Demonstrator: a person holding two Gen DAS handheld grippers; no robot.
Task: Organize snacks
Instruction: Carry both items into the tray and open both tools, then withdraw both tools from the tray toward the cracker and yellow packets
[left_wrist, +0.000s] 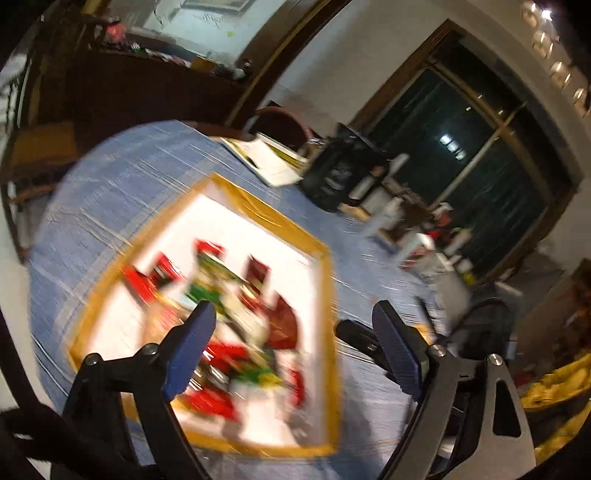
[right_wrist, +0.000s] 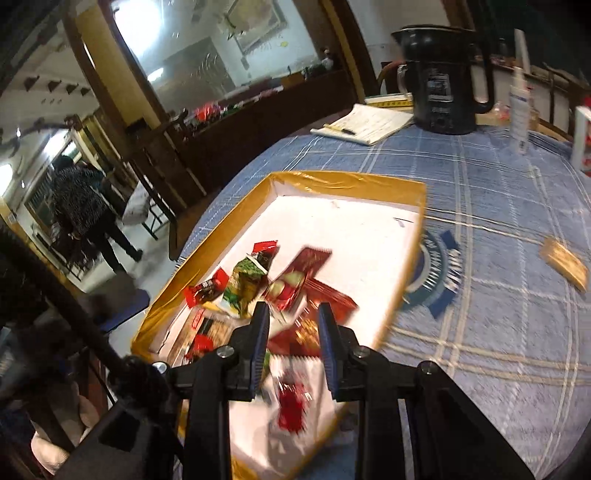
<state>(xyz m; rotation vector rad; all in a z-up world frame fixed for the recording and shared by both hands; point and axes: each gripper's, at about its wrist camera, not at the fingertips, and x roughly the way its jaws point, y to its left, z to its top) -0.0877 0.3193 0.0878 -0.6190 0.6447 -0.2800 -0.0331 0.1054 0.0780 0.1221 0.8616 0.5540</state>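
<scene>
Frankly, both views smear. Left gripper (left_wrist: 295, 343) jaws spread, empty; right gripper (right_wrist: 293, 339) jaws parted over the snacks (right_wrist: 273, 291) in the tray (right_wrist: 343, 182). I risk snagging two wrappers.

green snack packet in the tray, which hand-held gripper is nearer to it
Right. The right hand-held gripper hangs open just short of the green snack packet. The left hand-held gripper, open wider, is over the tray, seemingly farther; that view is blurred.
</scene>
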